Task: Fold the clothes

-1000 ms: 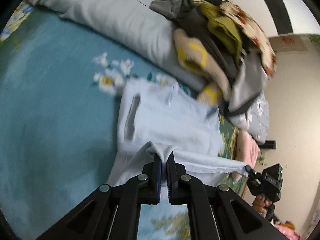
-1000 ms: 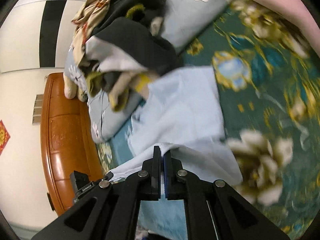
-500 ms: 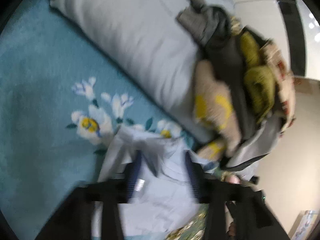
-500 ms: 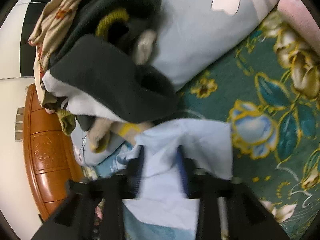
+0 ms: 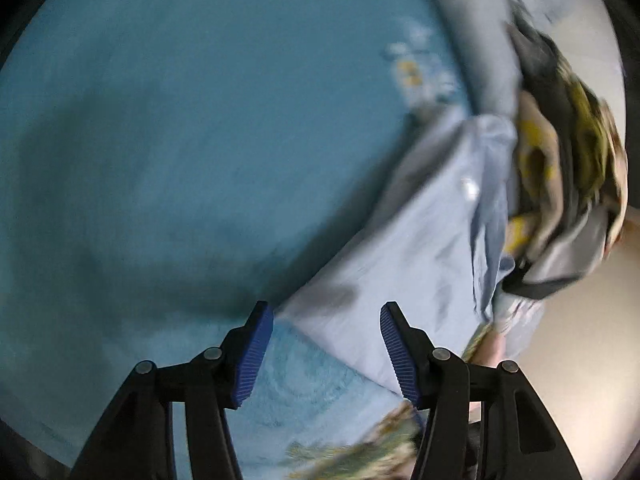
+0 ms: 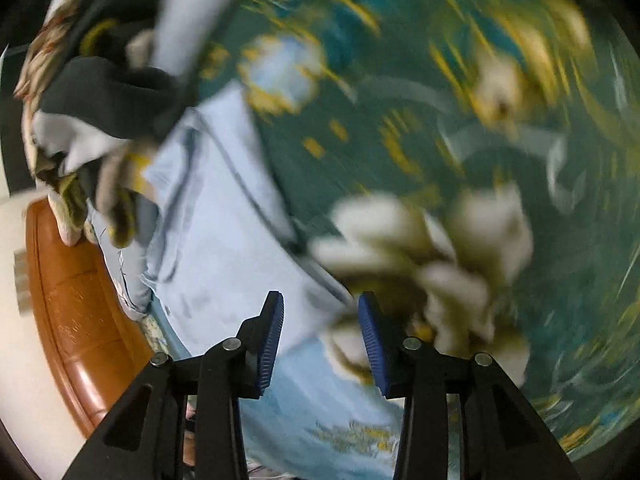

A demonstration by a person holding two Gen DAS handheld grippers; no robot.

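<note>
Lying flat on the bed, one pale blue garment (image 5: 424,248) runs from the lower centre to the right of the left wrist view, and from the lower centre toward the upper left of the right wrist view (image 6: 224,240). One pile of clothes (image 5: 560,168) sits past it, at the right edge in the left view and at the upper left (image 6: 100,92) in the right view, touching the garment's far end.

Two grippers are seen, one per view. The left gripper (image 5: 326,354) has its jaws apart, with a near corner of the garment showing between them and neither pad pressing it. The right gripper (image 6: 320,344) is also parted, narrower, with the garment's near edge between the pads, not pinched.

Only the left view shows the plain teal bedspread (image 5: 180,140) and one grey quilt (image 5: 476,40) at the upper right. Only the right view shows the dark green flowered cover (image 6: 460,120) and one brown wooden headboard (image 6: 76,312) at the lower left. Both views are blurred.
</note>
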